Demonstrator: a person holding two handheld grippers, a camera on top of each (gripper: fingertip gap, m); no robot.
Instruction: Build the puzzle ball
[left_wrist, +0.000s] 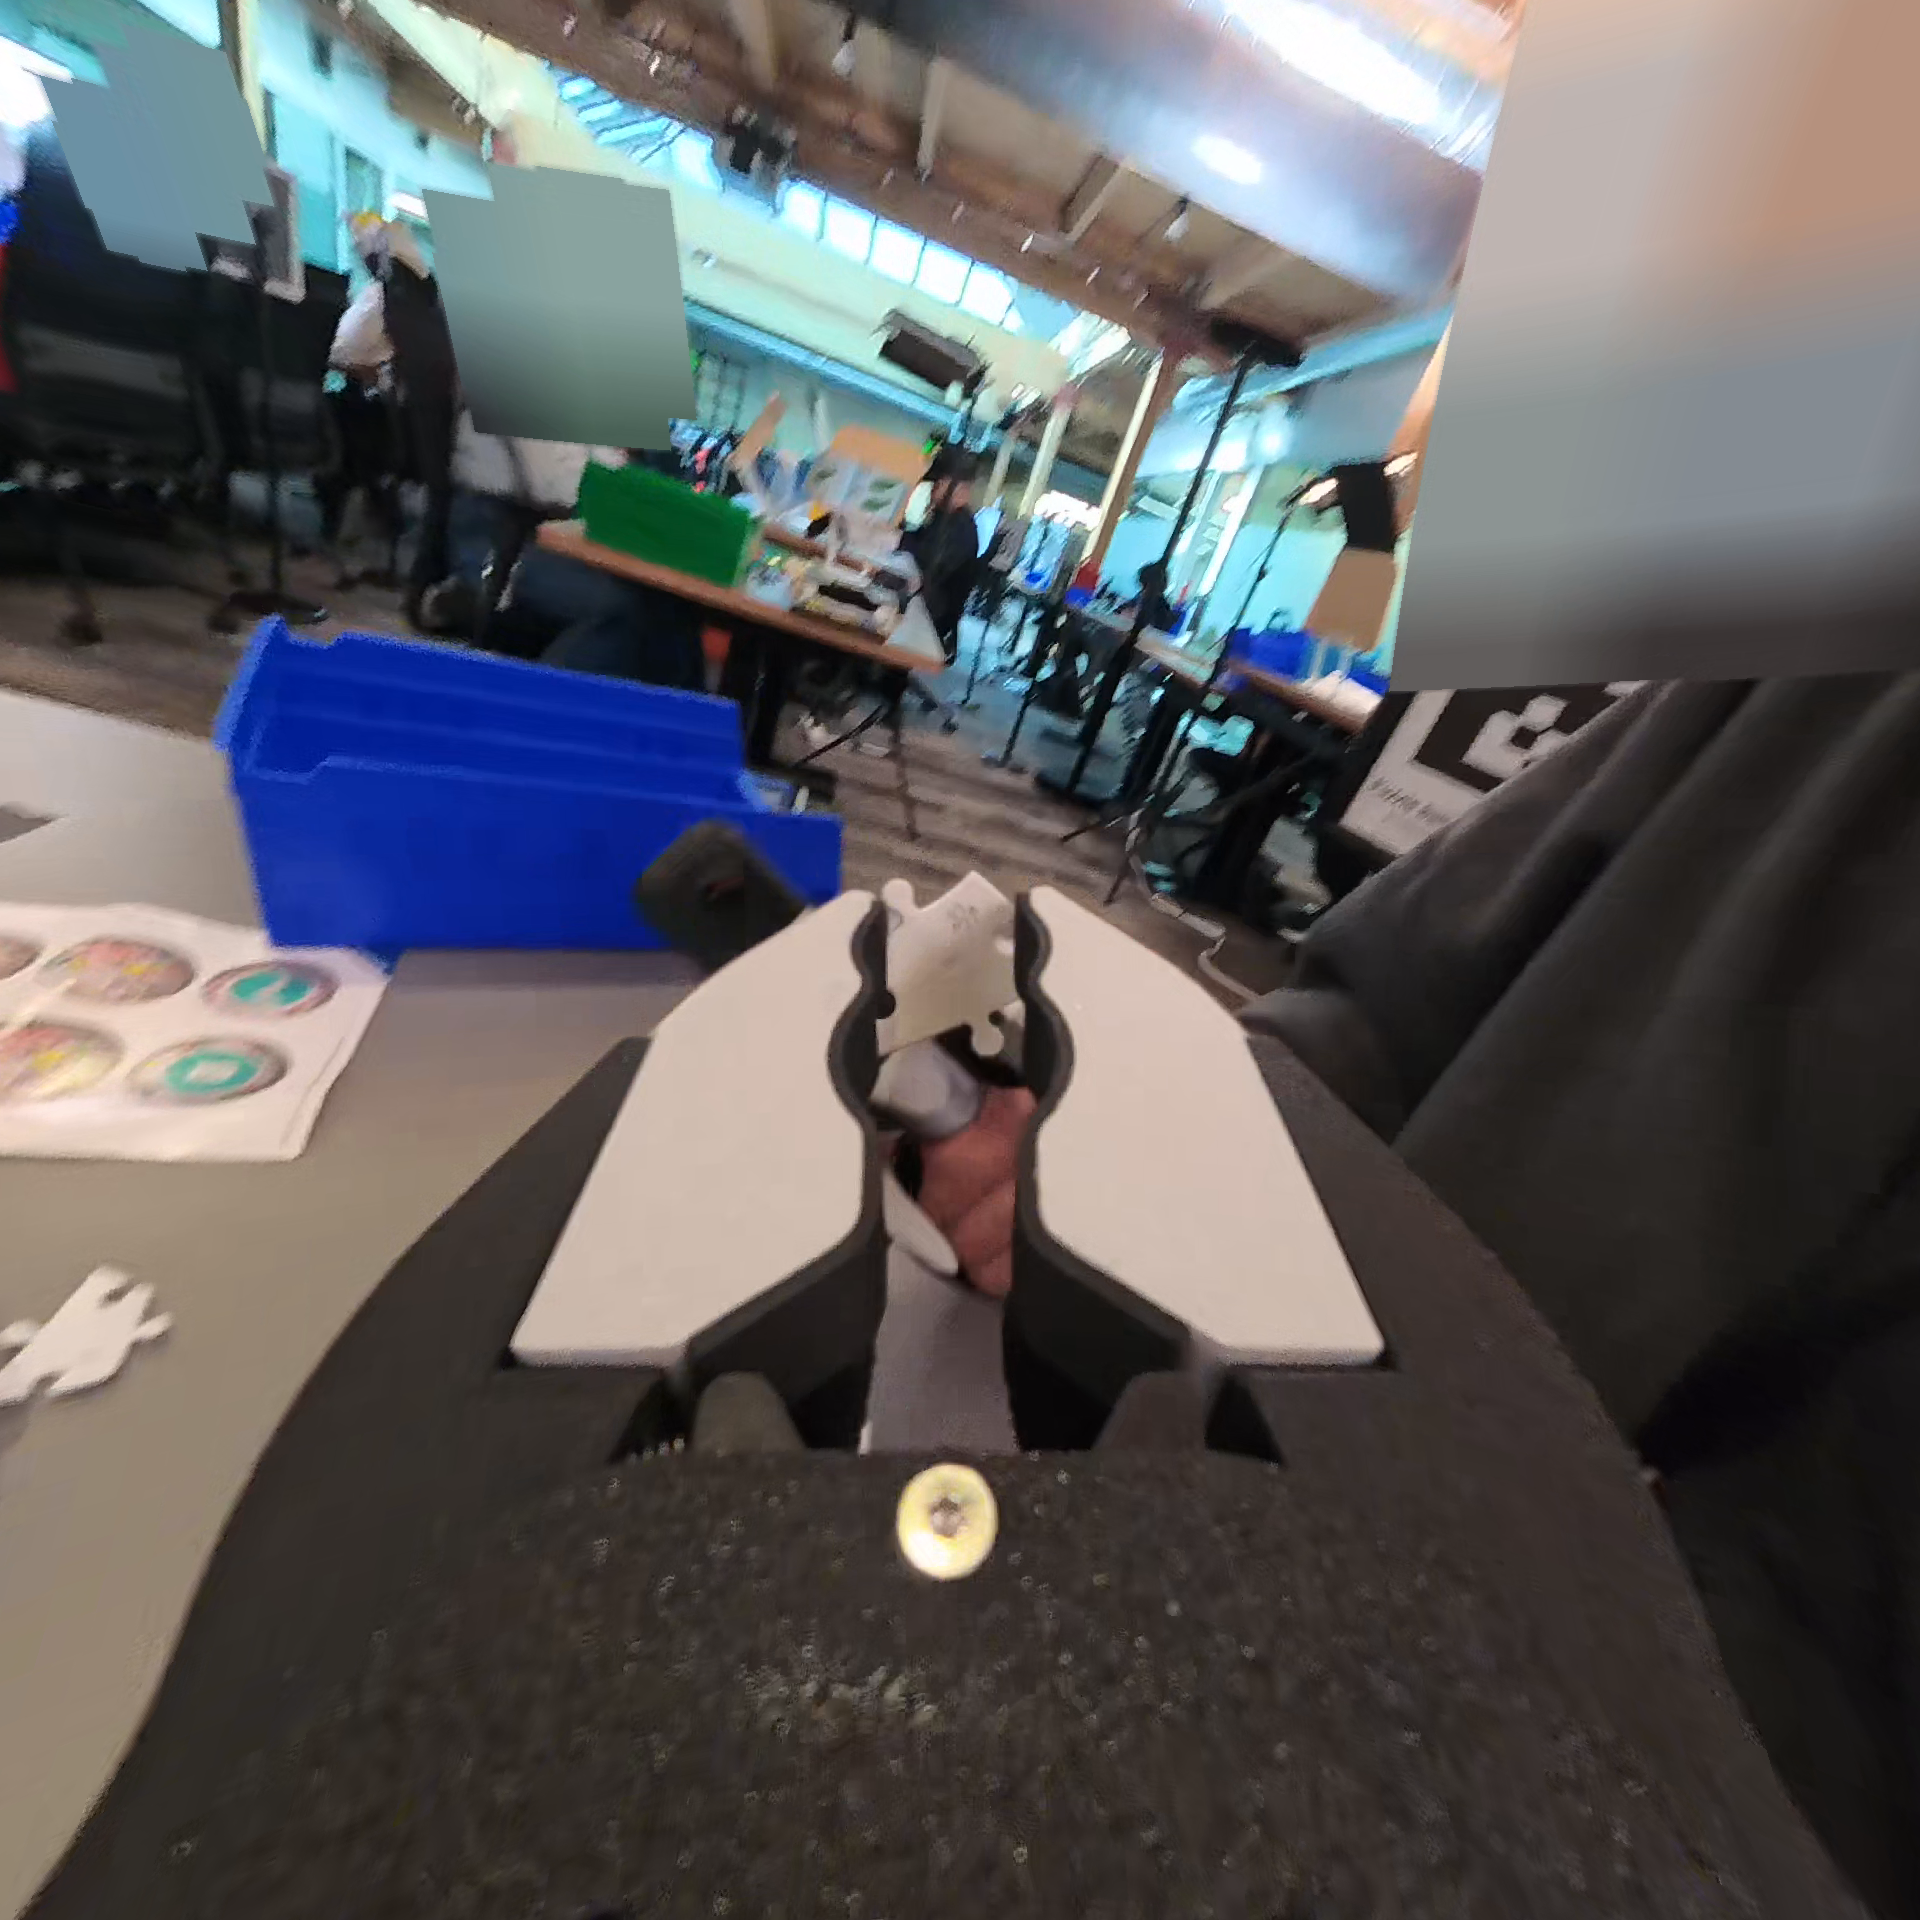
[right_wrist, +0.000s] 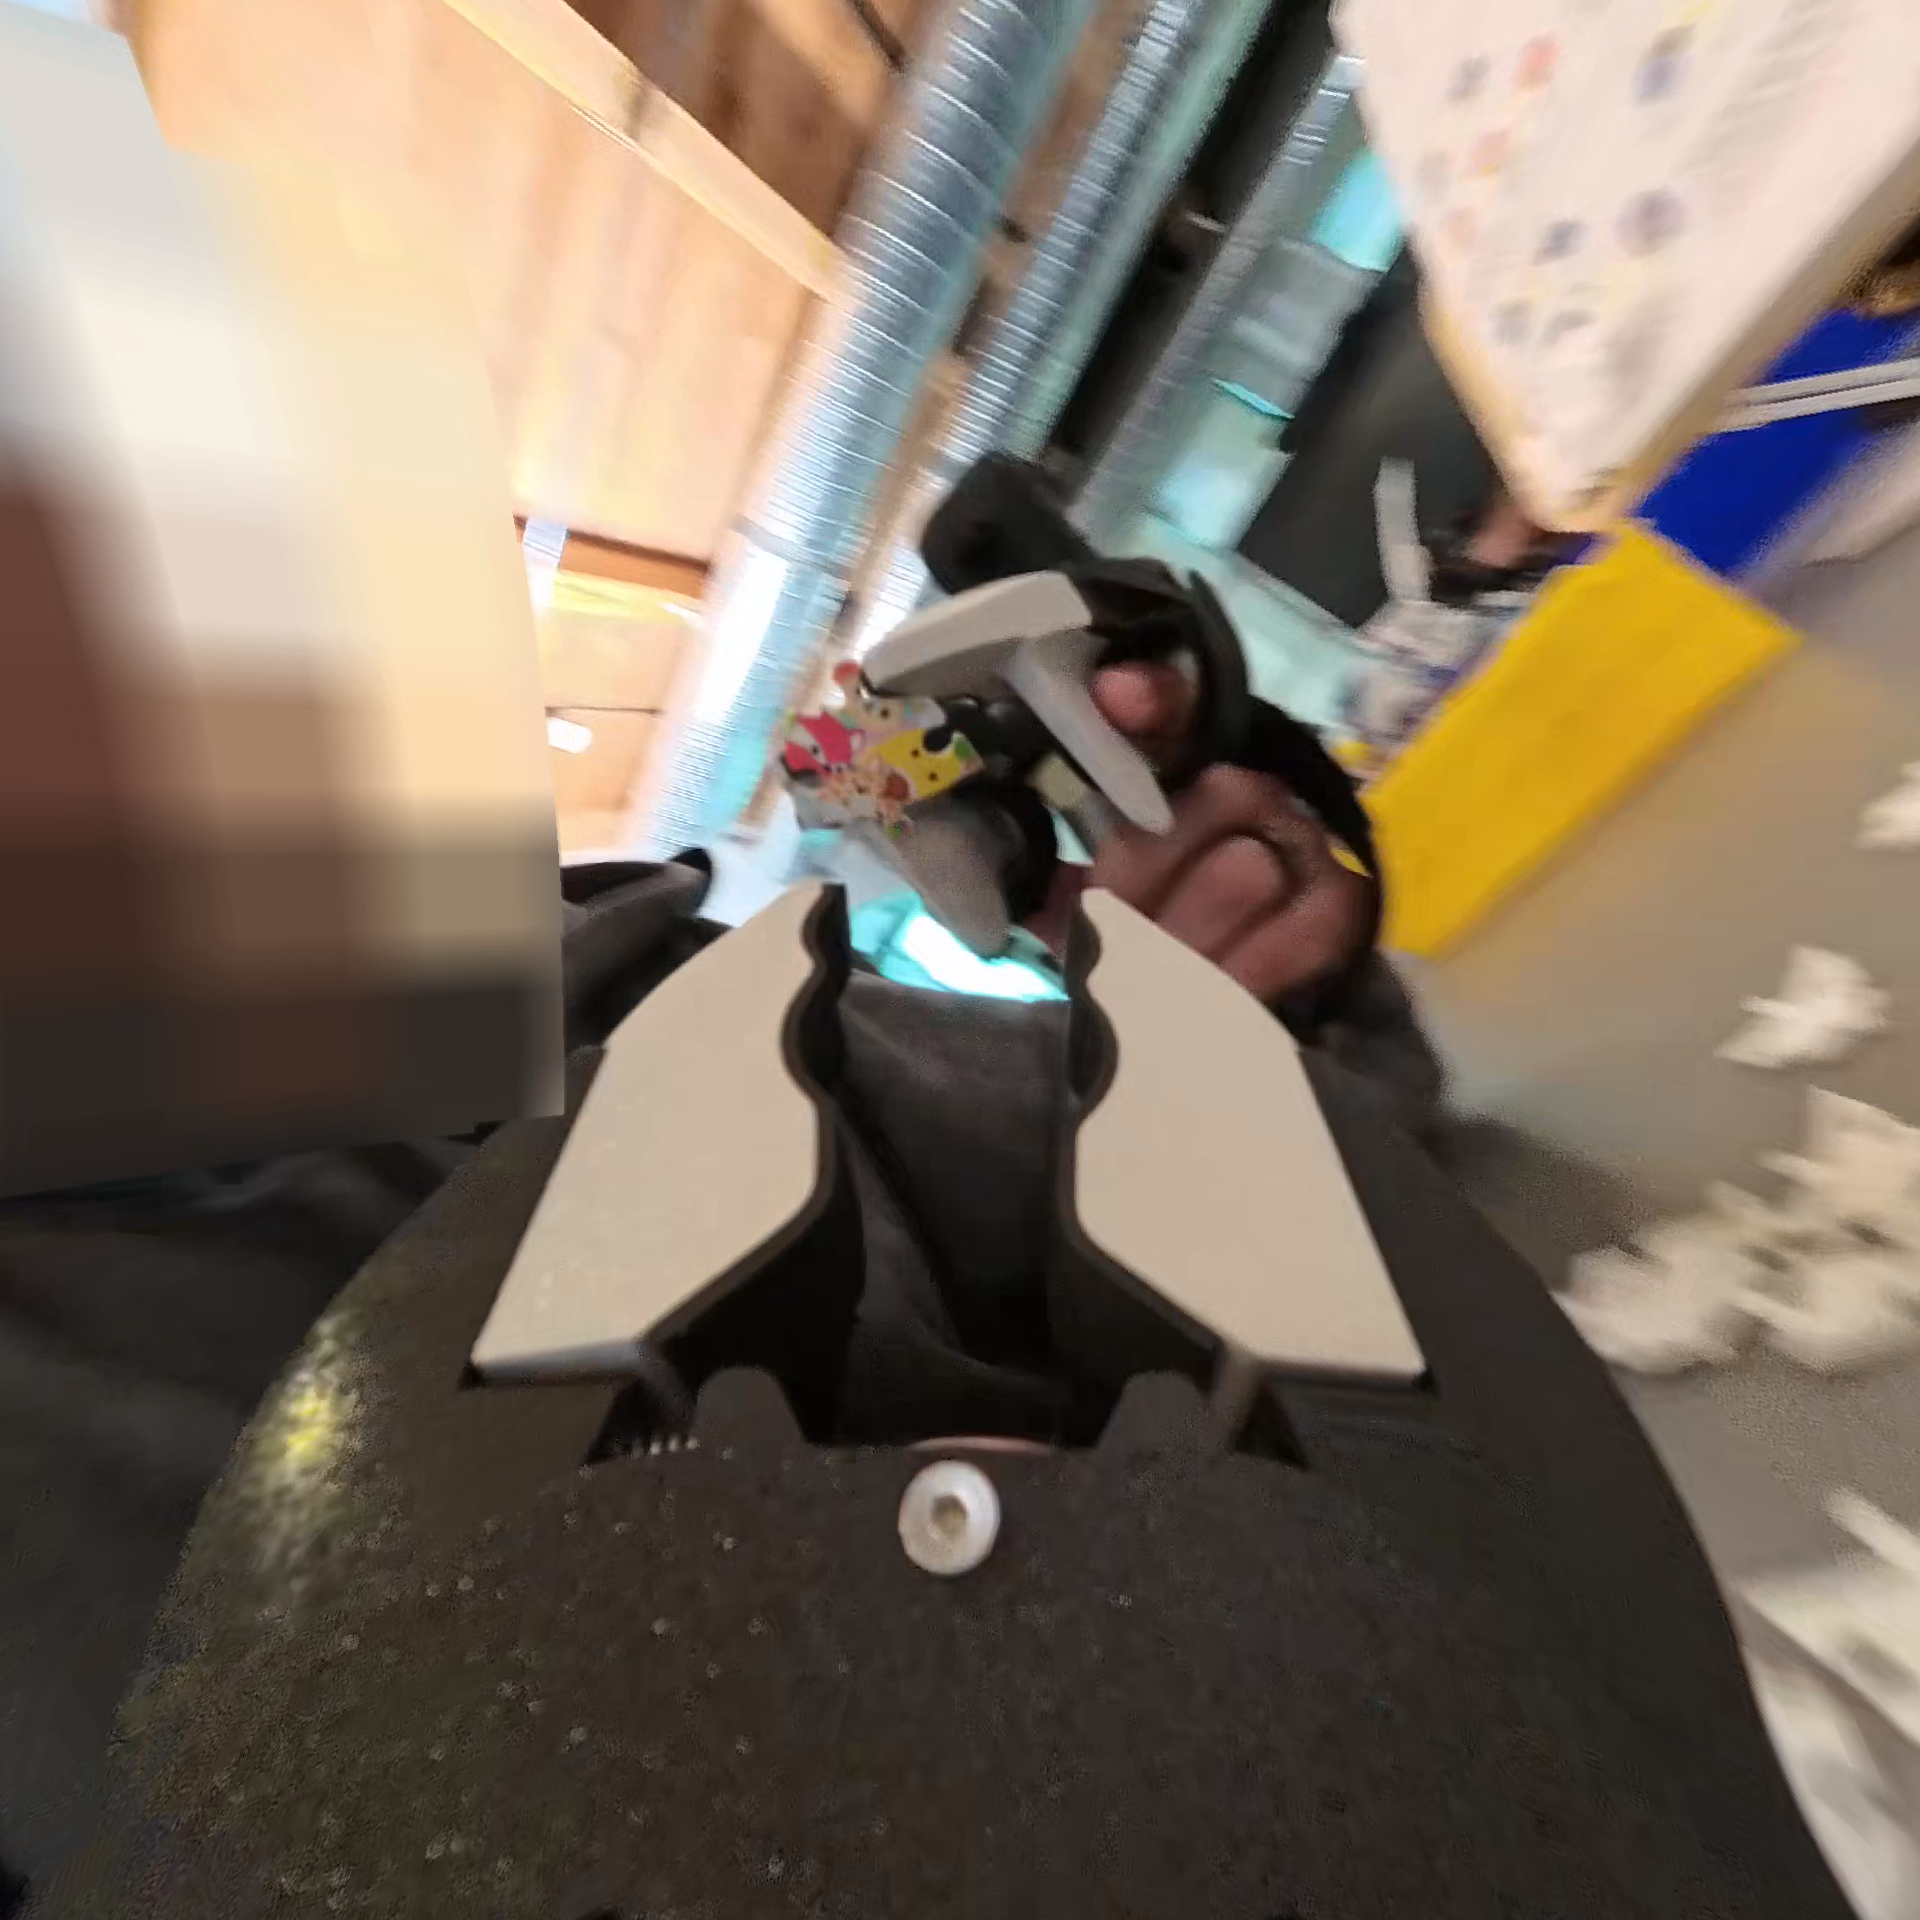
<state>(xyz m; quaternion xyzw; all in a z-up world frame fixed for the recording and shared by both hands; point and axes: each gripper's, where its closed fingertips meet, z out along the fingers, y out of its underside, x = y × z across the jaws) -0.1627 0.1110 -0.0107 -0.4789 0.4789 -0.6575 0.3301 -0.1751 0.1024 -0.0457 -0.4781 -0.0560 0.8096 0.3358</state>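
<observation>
1. Left hand-held gripper (left_wrist: 951, 961): nearly closed, pinching a white puzzle piece (left_wrist: 954, 966) above the bench (left_wrist: 468, 1143).
2. Right hand-held gripper (right_wrist: 951, 935): parted, holding nothing.
3. Blue bin (left_wrist: 499, 800): far bench edge; contents not visible.

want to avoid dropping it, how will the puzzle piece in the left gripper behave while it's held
The puzzle piece looks thin and flat, so probably light and fairly stiff. The left gripper pinches it only near its tips, and the piece sits tilted, so it may pivot or slip if knocked. Its small tabs look bendable.
</observation>
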